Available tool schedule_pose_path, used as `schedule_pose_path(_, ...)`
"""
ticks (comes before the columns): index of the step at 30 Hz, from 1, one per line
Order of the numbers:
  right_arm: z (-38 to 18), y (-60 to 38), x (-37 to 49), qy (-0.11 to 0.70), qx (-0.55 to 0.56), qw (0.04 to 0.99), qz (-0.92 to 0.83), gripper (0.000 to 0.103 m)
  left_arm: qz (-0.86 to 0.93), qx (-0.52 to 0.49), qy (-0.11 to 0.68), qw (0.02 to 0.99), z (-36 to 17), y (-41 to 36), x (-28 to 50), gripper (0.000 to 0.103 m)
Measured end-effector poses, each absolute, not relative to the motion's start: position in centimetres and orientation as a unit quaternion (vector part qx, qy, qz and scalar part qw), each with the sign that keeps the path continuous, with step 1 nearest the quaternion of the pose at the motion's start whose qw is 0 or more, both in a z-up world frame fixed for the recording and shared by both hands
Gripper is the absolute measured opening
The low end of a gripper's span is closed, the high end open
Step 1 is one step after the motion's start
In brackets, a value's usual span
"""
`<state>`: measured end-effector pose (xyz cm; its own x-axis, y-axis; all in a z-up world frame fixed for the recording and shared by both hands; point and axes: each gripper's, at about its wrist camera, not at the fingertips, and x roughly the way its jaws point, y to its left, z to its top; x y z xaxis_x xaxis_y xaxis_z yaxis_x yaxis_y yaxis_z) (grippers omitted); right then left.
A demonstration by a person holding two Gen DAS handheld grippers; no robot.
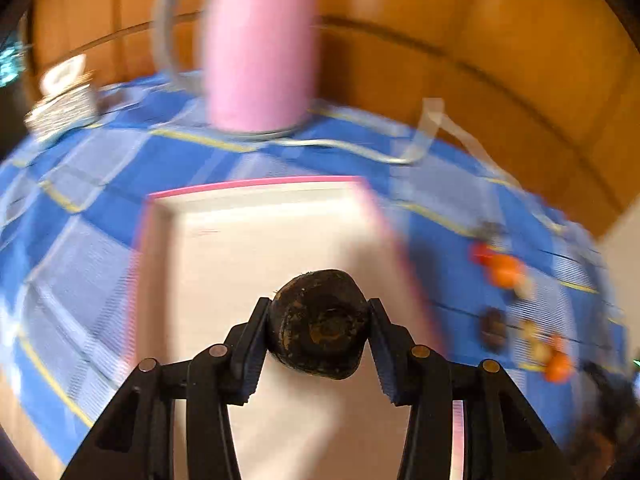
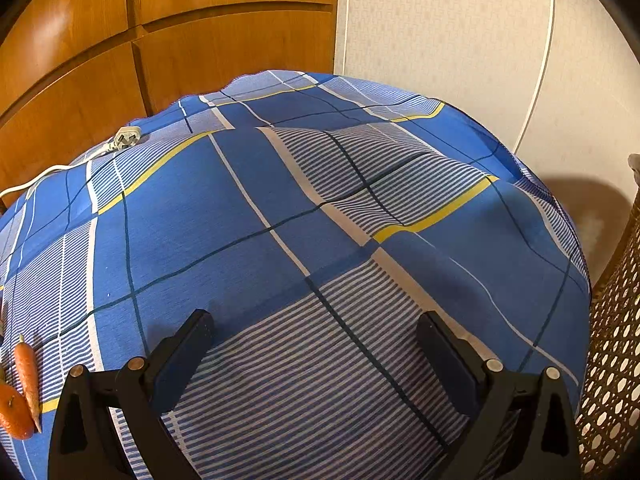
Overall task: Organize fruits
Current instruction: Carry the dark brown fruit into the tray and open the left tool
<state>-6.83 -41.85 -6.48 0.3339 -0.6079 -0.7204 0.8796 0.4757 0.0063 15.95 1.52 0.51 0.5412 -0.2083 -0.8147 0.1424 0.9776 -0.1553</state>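
Note:
My left gripper (image 1: 319,310) is shut on a dark brown, rough, round fruit (image 1: 320,336), with both pads pressed against its sides. It hangs over a white container with a pink rim (image 1: 256,188) on the blue checked tablecloth. The picture is blurred by motion. To the right on the cloth lie several loose pieces: a tangerine (image 1: 506,272), something red (image 1: 482,254), a dark piece (image 1: 494,328) and another orange one (image 1: 558,366). My right gripper (image 2: 316,332) stands open over bare cloth, nothing between its fingers. A carrot (image 2: 28,376) and a tangerine (image 2: 14,416) lie at its far left.
A pink kettle (image 1: 260,48) with a grey handle stands behind the container, its white cord (image 1: 360,152) trailing right to a plug (image 2: 126,138). A stack of flat items (image 1: 64,108) sits far left. Wooden panels back the table; a wicker basket (image 2: 616,360) stands off its right edge.

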Motion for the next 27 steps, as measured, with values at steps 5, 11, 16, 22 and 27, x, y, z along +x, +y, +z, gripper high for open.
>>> schedule_pose_path(5,-6.5,-41.8,-6.8,0.334,0.204,0.791,-0.47,0.103,-0.031,-0.032,0.471,0.881,-1.1,4.7,17.9,0.047)
schedule_pose_path(11,-6.5,-41.8,-6.8,0.334,0.204,0.791,-0.47,0.103,-0.012,-0.039,0.46,0.887,-1.0,5.4,17.3,0.068)
schedule_pose_path(16,-6.5,-41.9,-6.9,0.334,0.204,0.791,-0.469,0.103,-0.024,-0.051,0.438,0.897,0.5,4.1,15.1,0.07)
schedule_pose_path(22,-6.5,-41.8,-6.9,0.334,0.204,0.791,-0.47,0.103,-0.026,-0.058,0.409,0.91,1.8,3.4,10.1,0.075)
schedule_pose_path(27,-6.5,-41.8,-6.9,0.334,0.204,0.791,-0.47,0.103,-0.027,-0.041,0.376,0.925,2.4,3.0,5.4,0.09)
